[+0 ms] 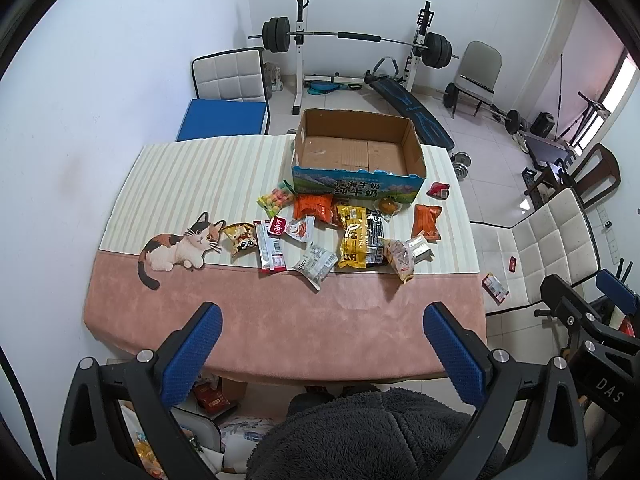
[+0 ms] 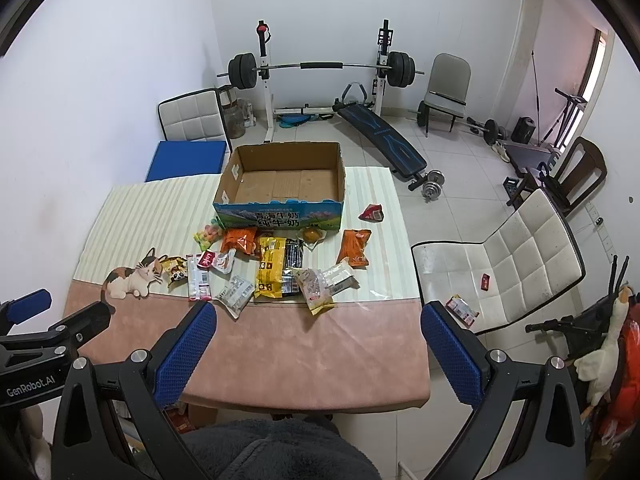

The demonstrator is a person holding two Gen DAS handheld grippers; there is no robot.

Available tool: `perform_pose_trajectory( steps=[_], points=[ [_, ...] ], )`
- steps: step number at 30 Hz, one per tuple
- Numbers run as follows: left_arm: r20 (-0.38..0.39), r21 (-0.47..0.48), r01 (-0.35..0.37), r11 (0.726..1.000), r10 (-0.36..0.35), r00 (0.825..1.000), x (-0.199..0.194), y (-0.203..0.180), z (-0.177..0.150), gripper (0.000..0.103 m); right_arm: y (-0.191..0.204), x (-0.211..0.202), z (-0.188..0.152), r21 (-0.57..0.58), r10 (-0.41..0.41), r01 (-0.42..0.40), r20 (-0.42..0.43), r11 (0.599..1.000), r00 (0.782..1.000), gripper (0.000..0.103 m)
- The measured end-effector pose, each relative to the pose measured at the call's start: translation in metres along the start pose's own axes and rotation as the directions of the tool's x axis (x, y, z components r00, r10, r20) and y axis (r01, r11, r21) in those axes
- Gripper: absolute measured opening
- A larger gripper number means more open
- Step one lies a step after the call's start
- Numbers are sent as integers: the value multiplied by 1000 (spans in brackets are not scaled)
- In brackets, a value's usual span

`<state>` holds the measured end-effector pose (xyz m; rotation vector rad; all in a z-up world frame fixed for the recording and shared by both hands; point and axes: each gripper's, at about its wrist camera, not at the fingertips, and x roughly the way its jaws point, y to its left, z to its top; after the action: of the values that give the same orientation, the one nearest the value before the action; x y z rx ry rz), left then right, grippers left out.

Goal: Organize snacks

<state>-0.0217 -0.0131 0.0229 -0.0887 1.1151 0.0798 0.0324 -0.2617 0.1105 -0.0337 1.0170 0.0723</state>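
Loose pile of colourful plastic snack packets [image 1: 340, 232] lies mid-table just at 6 o'clock of the empty open cardboard box [image 1: 356, 152], likely staged for loading, while left gripper [image 1: 322, 344] and right gripper [image 2: 318, 340] hover wide apart, empty, over the pink near edge.

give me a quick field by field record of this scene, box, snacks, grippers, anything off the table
box: open cardboard box at the table's far side, nothing visible inside
snacks: loose packets spread in front of the box, among them a big yellow packet and an orange packet
apart from the rest: small red packet to the right of the box
off the table: two small packets on the white chair
left gripper: open, holds nothing, above the near pink edge
right gripper: open, holds nothing
task state: no snack in the box yet
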Motion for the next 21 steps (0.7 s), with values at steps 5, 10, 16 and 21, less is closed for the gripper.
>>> perform_pose_trajectory(
  steps=[5,10,16,21],
  points=[
    [1,0,0,1000,0,1000,0,1,0,103,3,1,3,-2,2,-2,0,1000,1000,103],
    [0,-5,3,1000,-3,1000,1,1,2,103,2,1,1,2,4,-4,0,1000,1000,103],
    [-5,-34,-24,999,24,1000,15,6,11,103,0,27,15,46,33,-31,-46,998,998,103],
    [-47,-61,-63,996,61,997,60,17,21,103,-9,92,22,106,58,-46,-122,993,991,103]
  ],
)
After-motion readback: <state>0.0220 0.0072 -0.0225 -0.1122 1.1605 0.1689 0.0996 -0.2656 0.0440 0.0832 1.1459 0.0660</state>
